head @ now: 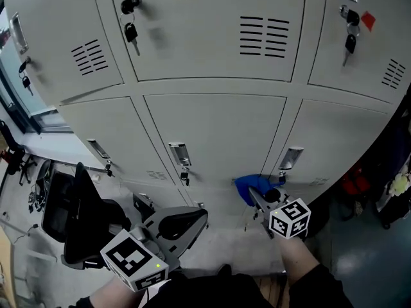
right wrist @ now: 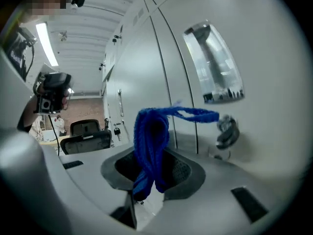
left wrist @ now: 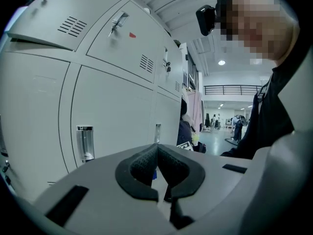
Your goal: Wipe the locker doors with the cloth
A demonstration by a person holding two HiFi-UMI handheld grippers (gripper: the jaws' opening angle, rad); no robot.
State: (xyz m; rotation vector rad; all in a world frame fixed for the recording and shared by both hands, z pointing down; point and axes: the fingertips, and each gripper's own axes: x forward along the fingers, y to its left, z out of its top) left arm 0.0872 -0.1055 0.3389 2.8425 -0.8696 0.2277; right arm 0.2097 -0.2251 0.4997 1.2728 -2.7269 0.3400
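**Cloth at the bottom row, by the right-hand latch**

The right tool [head: 257, 199] reaches low toward the bottom row of the locker doors [head: 212, 124]; its jaws are clamped on the blue cloth [head: 246, 186], which in the right gripper view is a bunched fold standing up out of the tool [right wrist: 154, 173], with one loose end [right wrist: 195, 114] trailing toward the metal; gripping it doubled like this probably gives a thick pad to press with, rather than a limp sheet. The cloth sits just beside the seam between the middle door and the lower right door [head: 340, 146], below that door's handle plate [head: 292, 157] and near the key [right wrist: 228, 131] hanging under it; whether the pad is pressed on the paint or a little short of it I cannot settle from these angles. The wiping looks to be at the lowest doors, around the fittings, where a trailing end could snag on the key.

The left tool [head: 198, 215] is held back near the person's body, above the floor and clear of the doors; in its own view the jaws [left wrist: 157, 168] are closed together with nothing between them, so it seems parked to leave the working arm room. An office chair [head: 83, 217] stands to the left, well apart from the cloth.
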